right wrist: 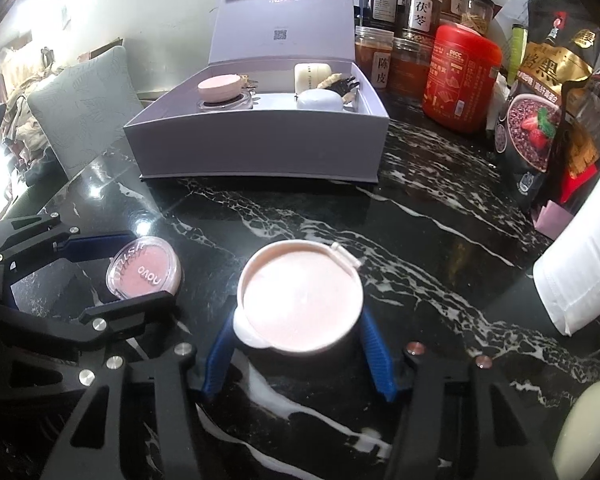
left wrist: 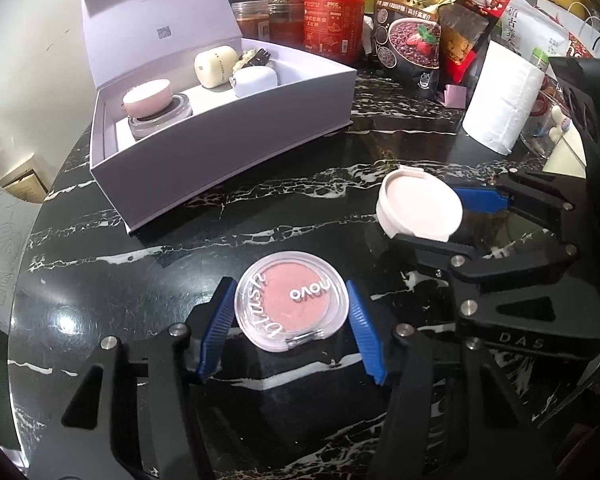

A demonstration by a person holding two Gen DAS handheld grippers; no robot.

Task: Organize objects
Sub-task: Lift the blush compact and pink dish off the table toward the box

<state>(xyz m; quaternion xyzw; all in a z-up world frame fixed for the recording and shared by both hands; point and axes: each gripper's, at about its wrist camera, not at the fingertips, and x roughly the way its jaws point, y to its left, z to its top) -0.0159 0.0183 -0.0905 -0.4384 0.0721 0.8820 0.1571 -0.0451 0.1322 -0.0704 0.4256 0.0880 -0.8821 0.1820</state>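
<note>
Blush compact (left wrist: 291, 305), light, slick, brittle, sits clamped at its rim in my left jaws; right jaws pinch the pink case (right wrist: 300, 309).

- blush compact (left wrist: 291, 300), centre-bottom of left wrist view: "novo" + "blush" on clear lid
- gripper arm (left wrist: 520, 342), lower right: "DAS"
- jar (right wrist: 421, 8), top of right wrist view: label "茯苓"
- jar (right wrist: 374, 60), below it: "陈皮"
- red tin (right wrist: 462, 76), upper right: "PICC"

Left tongs (left wrist: 291, 326) clamped, right tongs (right wrist: 298, 344) clamped, side by side, both low
</note>
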